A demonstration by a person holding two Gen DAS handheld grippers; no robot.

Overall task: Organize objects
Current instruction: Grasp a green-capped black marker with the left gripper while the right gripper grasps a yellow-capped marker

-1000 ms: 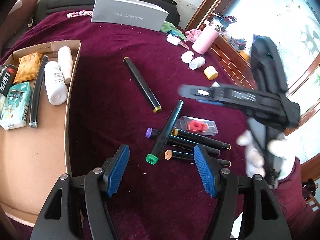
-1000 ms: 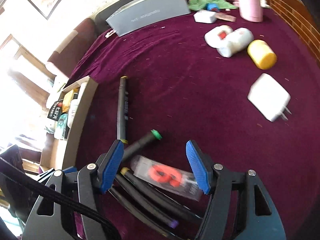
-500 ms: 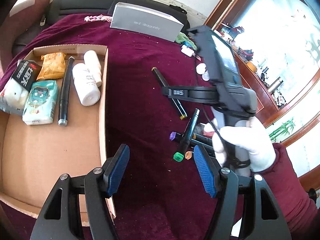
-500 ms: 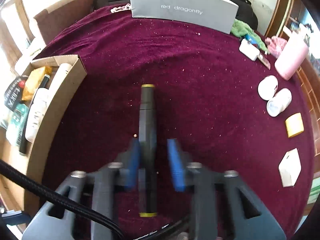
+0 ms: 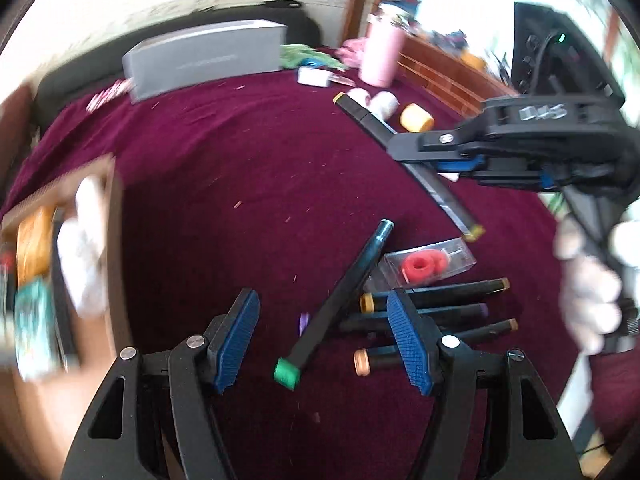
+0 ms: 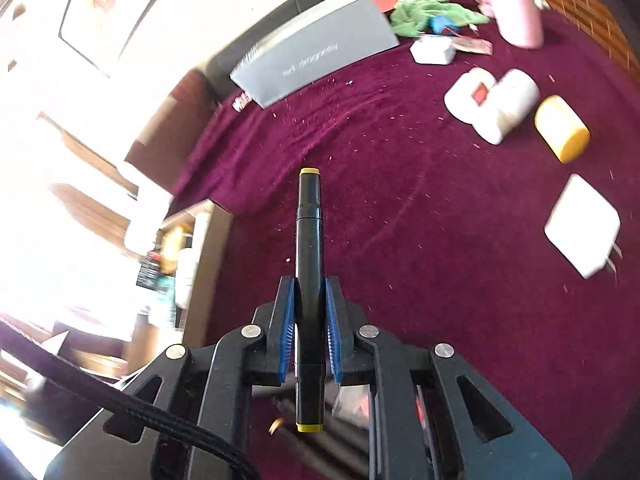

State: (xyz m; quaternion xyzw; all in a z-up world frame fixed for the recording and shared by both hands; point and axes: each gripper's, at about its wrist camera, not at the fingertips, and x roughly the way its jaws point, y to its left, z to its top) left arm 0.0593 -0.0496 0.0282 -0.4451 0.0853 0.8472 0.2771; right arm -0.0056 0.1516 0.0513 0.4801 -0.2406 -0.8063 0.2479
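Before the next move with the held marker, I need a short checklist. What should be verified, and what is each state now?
1. Right gripper shut on yellow-capped marker: ok.
2. Marker lifted off the cloth: ok.
3. Left gripper open, pressing nothing: ok.
4. Cardboard box has free room: cannot tell, blurred.
5. Green-capped marker and others left to sort: not ok.

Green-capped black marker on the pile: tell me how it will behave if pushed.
The green-capped black marker looks stiff and probably light. It rests tilted across the other black markers, so a nudge would likely pivot or slide it off onto the burgundy cloth.
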